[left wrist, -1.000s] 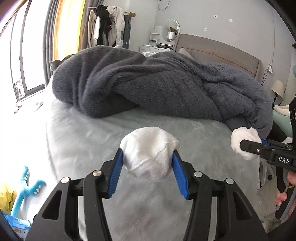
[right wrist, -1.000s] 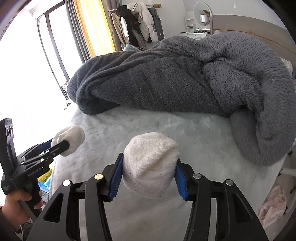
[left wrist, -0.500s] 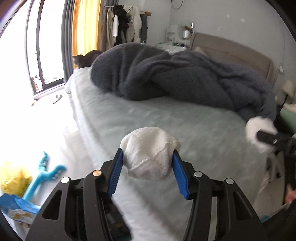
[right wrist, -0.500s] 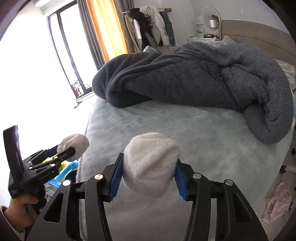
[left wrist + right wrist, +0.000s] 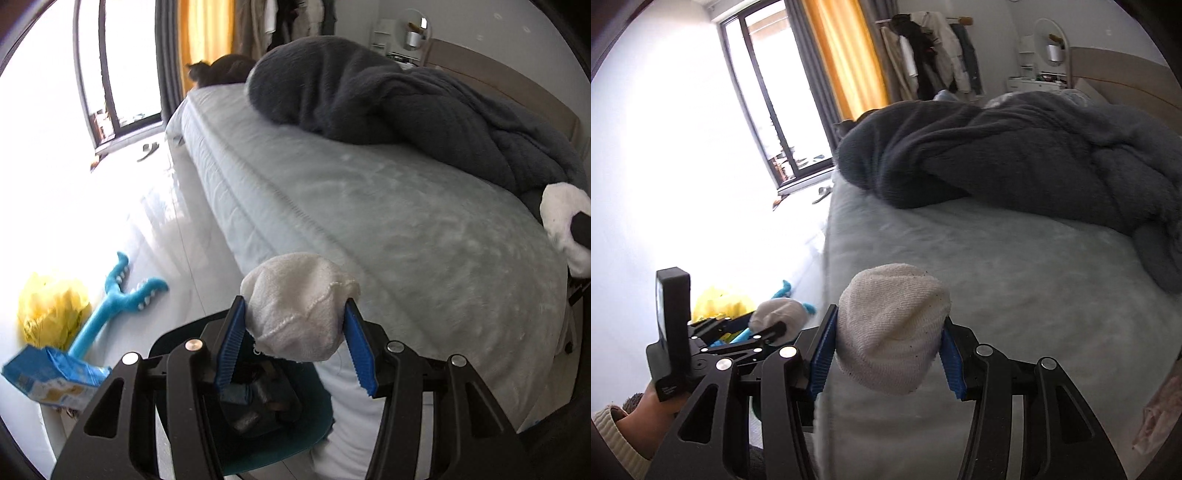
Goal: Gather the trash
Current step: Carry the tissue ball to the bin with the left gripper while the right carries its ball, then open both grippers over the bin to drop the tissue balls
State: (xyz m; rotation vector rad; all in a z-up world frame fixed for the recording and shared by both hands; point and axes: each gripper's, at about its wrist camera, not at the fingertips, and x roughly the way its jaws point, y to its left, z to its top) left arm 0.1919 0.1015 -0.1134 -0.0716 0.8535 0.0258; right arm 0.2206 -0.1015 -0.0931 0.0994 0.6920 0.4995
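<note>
A white wad is pinched by the left gripper, directly above the dark bin; another wad is clamped in the right gripper, farther off.

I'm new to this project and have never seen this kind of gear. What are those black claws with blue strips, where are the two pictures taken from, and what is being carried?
There is no robot here. A person walks about holding a hand-operated gripper in each hand, and a wide-angle camera on each looks out along its two fingers. One picture comes from the left gripper, the other from the right gripper. The blue strips are the finger pads.

Each gripper is closed on a balled-up white cloth: the left cloth and the right cloth. In the right view you can also see the person's hand gripping the left tool's handle.

Ahead is a bed with a heaped dark grey blanket. On the floor lie a yellow bag, a blue plush toy and a blue carton.
</note>
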